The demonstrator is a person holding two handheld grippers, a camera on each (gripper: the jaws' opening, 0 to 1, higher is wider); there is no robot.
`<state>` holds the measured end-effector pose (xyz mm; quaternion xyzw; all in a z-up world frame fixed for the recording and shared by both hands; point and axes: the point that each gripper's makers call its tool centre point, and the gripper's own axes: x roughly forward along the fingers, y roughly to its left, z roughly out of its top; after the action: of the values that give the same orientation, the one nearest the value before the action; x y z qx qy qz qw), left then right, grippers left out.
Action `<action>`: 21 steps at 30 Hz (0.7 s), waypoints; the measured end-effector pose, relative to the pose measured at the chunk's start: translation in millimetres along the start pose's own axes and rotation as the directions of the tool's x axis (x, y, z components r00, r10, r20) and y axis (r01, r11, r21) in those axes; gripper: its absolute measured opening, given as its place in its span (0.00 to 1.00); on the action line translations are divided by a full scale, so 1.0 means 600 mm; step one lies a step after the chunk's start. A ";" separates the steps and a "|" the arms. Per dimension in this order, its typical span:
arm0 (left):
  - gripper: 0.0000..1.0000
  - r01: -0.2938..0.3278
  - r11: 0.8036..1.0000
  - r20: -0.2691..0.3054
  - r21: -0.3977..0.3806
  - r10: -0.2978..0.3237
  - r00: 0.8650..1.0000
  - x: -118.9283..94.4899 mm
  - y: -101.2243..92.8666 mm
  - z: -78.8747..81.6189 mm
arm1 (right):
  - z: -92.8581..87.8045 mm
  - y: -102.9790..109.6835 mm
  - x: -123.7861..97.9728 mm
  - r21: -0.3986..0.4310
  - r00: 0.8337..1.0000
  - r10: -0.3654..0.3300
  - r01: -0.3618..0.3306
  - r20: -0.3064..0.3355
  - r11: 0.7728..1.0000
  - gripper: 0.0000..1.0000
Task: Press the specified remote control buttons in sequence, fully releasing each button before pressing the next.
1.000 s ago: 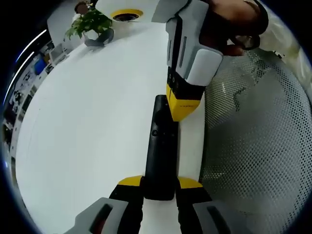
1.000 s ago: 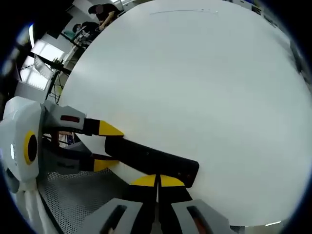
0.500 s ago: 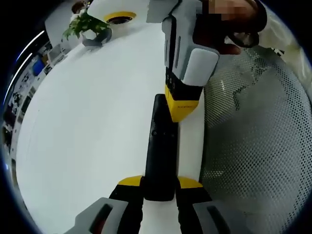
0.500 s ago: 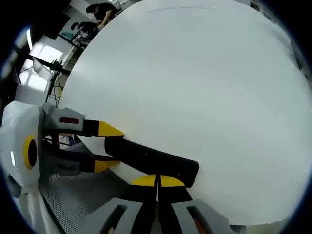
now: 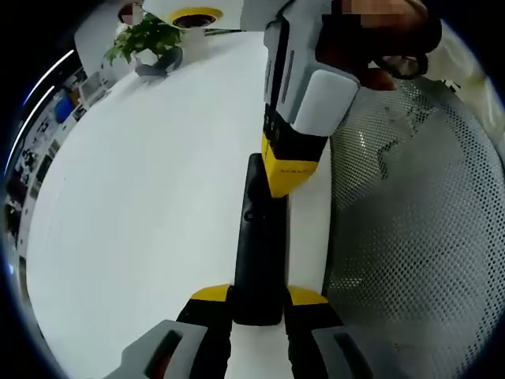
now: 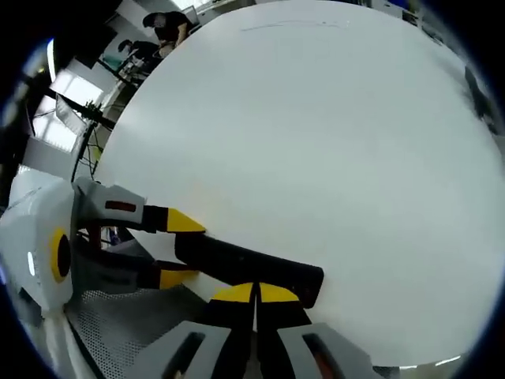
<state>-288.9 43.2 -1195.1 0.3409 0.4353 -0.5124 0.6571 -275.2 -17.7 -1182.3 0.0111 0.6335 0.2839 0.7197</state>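
Left gripper [image 5: 258, 298] has its jaws clamped on the near end of the black remote control [image 5: 258, 245] — I see the remote running straight away from me along the white table [image 5: 142, 205], close to the table's right edge. Right gripper [image 5: 290, 170] comes in from the far side, yellow tip down on the far end of the remote; a hand [image 5: 379, 47] wraps its grey body. Right of the table there's a perforated mesh surface [image 5: 418, 237]. Far left corner: a potted plant [image 5: 150, 43] and a yellow-ringed round object [image 5: 192, 17].

From the right gripper view, my right gripper [image 6: 254, 294] has its jaws pressed together — no gap between the yellow tips — sitting on top of the remote. The left gripper [image 6: 170, 249] enters from the left, one yellow tip on either side of the remote's other end. Far left background, people [image 6: 162, 28] stand past the table.
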 end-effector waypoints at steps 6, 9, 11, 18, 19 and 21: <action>0.25 0.000 1.000 0.002 -0.003 0.000 1.000 0.000 0.000 0.000 | -0.001 -0.011 0.008 -0.027 0.999 -0.034 0.033 -0.032 0.999 0.00; 0.25 0.001 1.000 0.008 -0.009 -0.001 1.000 0.000 0.000 0.001 | -0.001 -0.011 0.008 -0.019 0.999 -0.029 0.028 -0.036 0.999 0.00; 0.25 0.003 1.000 0.009 -0.010 -0.002 1.000 0.001 0.000 0.001 | -0.001 -0.010 0.008 -0.027 0.999 -0.033 0.032 -0.038 0.999 0.00; 0.25 0.004 1.000 0.018 -0.015 -0.003 1.000 0.001 0.000 0.001 | -0.001 -0.013 0.009 -0.041 0.998 -0.046 0.044 -0.046 0.998 0.00; 0.25 0.004 1.000 0.021 -0.015 -0.003 1.000 0.001 0.000 0.001 | -0.001 -0.013 0.010 -0.041 0.998 -0.046 0.044 -0.047 0.998 0.00; 0.25 0.005 1.000 0.025 -0.017 -0.005 1.000 0.000 0.000 0.001 | -0.001 -0.013 0.010 -0.042 0.998 -0.042 0.040 -0.047 0.998 0.00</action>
<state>-288.7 42.6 -1195.1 0.3280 0.4324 -0.5144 0.6640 -272.2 -22.0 -1190.5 -0.0237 0.6446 0.2821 0.7101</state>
